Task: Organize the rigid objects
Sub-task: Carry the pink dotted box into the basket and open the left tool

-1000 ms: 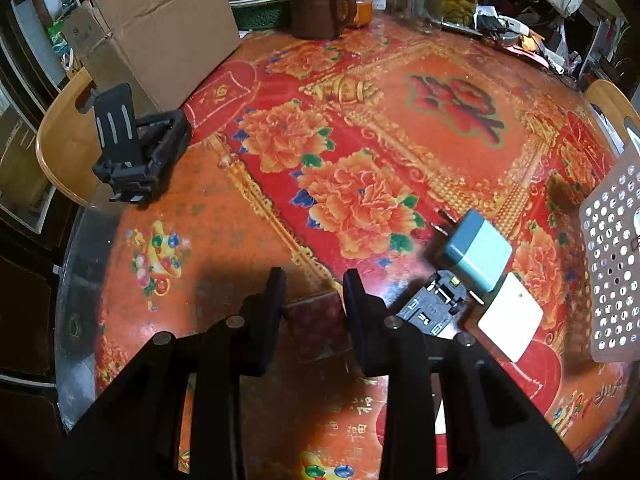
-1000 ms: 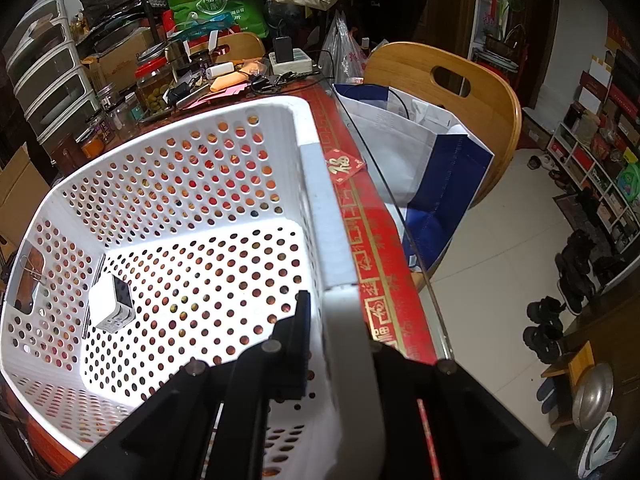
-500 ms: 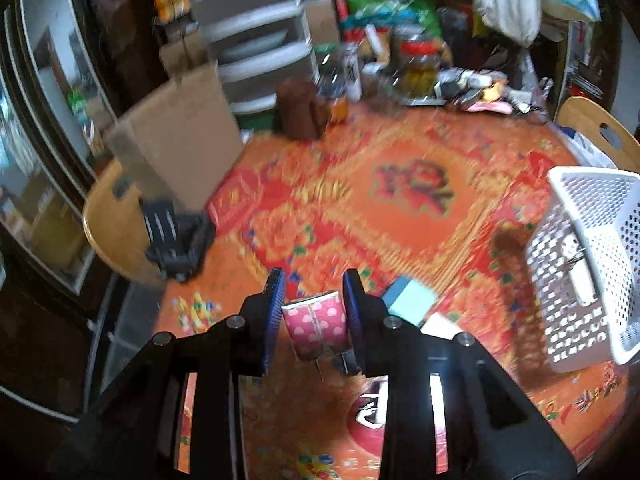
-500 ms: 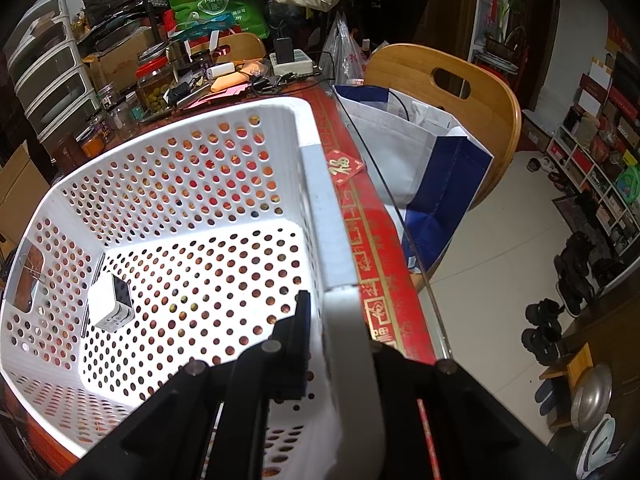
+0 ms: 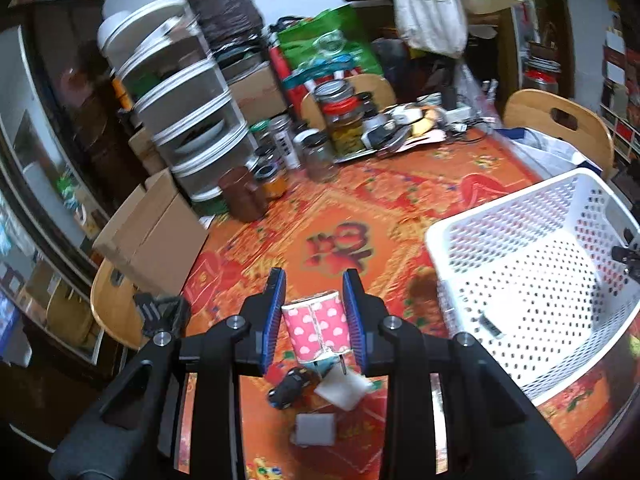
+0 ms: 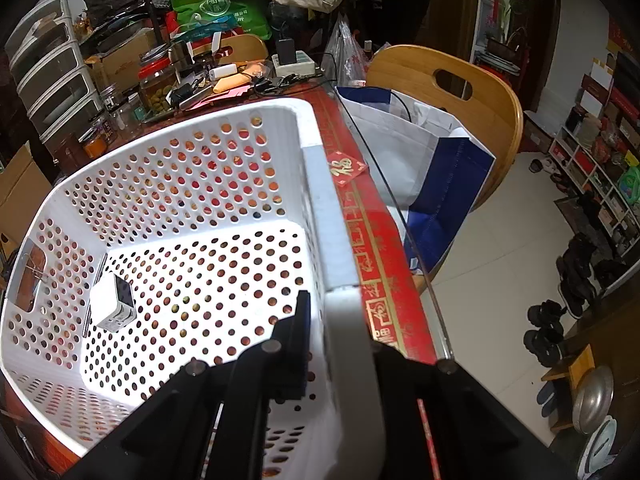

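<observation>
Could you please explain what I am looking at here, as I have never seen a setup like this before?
There is no robot: a person holds a two-finger gripper in each hand, and each gripper carries a fisheye camera looking along its fingers. The left wrist view shows the left gripper shut on a pink charger with white hearts, lifted above the red flowered tablecloth. Below it on the cloth lie a black item, a white square and a grey square. The right wrist view shows the right gripper clamped on the rim of the white perforated basket; its outer finger is hidden behind the rim. A white charger lies inside the basket.
</observation>
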### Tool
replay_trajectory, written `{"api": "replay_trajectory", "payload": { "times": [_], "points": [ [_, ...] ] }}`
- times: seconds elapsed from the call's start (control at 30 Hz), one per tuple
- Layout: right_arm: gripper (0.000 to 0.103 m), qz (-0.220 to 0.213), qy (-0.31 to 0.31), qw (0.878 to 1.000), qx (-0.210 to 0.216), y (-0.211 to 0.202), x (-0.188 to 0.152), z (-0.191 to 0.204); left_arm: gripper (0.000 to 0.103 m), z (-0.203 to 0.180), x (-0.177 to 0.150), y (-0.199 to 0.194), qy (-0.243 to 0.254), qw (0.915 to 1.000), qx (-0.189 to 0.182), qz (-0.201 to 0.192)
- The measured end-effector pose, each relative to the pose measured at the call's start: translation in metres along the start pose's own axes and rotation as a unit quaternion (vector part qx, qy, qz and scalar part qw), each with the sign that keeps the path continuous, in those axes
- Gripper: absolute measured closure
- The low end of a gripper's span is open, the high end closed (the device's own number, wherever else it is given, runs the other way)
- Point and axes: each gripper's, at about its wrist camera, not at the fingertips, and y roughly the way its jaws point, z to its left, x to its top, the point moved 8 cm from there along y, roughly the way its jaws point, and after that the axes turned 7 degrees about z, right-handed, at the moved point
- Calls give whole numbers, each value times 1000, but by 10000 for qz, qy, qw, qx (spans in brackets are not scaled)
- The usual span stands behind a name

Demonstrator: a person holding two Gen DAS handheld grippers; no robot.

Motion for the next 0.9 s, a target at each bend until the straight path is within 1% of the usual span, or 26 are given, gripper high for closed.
{"api": "replay_trajectory", "payload": {
  "times": [0.07, 0.17, 0.27, 0.37, 0.43, 0.47, 0.5, 0.57, 0.63, 0.7, 0.77, 0.9],
  "points": [
    [94, -6, 2, 10000, 23, 0, 0, 0, 76, -17, 5, -7, 93, 9999, -69, -29],
    [94, -16, 3, 10000, 30, 0, 0, 0, 76, -53, 15, -18, 258, 9994, -237, -15],
    [94, -33, -3, 10000, 50, 0, 0, 0, 76, -87, 19, -24, 453, 9980, -429, 65],
    [94, -30, -7, 10000, 58, 0, 1, 0, 76, -129, 20, -22, 759, 9952, -562, 245],
    [94, -31, -11, 10000, 49, -1, 0, 0, 76, -156, 18, -13, 943, 9922, -646, 487],
    [94, -28, -2, 10000, 57, -1, 0, 0, 76, -171, 15, -5, 1019, 9896, -757, 678],
    [94, -25, 8, 10000, 77, -1, 0, 0, 76, -178, 12, 1, 1070, 9878, -797, 798],
    [94, -26, 16, 10000, 83, -1, -1, 0, 76, -187, 4, 23, 1237, 9839, -757, 1046],
    [94, -24, 17, 10000, 87, -1, -2, 0, 76, -201, -9, 43, 1403, 9768, -797, 1405],
    [94, -21, 27, 9999, 113, -1, -2, 1, 79, -211, -24, 64, 1483, 9674, -912, 1840],
    [94, -14, 29, 9999, 130, -1, -2, 1, 82, -214, -33, 78, 1468, 9614, -970, 2114],
    [93, -3, -7, 9999, 154, -1, -1, 2, 83, -217, -42, 98, 1400, 9552, -1011, 2405]
  ]
}}
